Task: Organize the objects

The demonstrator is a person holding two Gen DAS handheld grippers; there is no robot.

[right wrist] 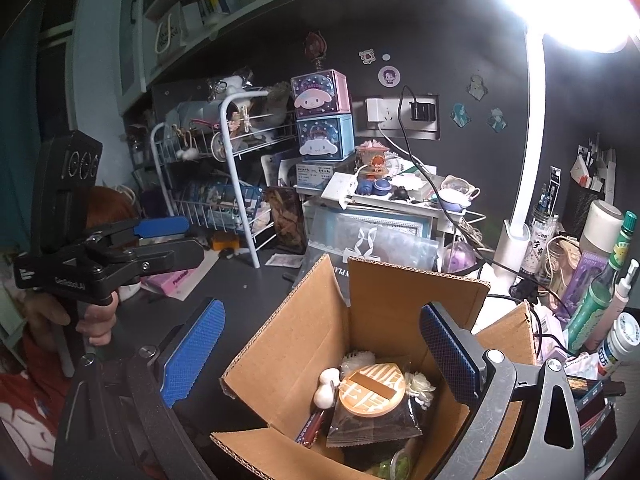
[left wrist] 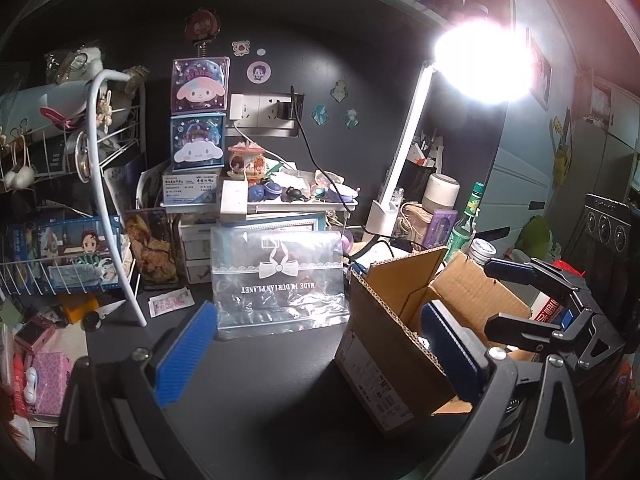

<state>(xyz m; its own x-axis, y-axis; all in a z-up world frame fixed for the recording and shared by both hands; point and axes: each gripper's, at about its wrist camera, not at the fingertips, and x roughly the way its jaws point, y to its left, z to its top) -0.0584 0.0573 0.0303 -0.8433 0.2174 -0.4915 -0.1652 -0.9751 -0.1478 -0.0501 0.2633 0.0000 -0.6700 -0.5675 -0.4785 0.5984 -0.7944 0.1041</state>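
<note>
Right gripper (right wrist: 320, 360) hangs wide and empty over the open cardboard box (right wrist: 416, 300), low centre; left gripper (left wrist: 320, 356), equally wide and empty, faces the clear bag (left wrist: 280, 276) mid-frame.

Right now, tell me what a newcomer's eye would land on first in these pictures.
The glaring desk lamp at the upper right washes out the dark wall around it. Below it, the open cardboard box stands on the dark desk, with a round wooden disc in a clear packet among the trinkets inside. Against the back wall, two stacked cartoon boxes, pink above blue, stand out over the clutter.
</note>
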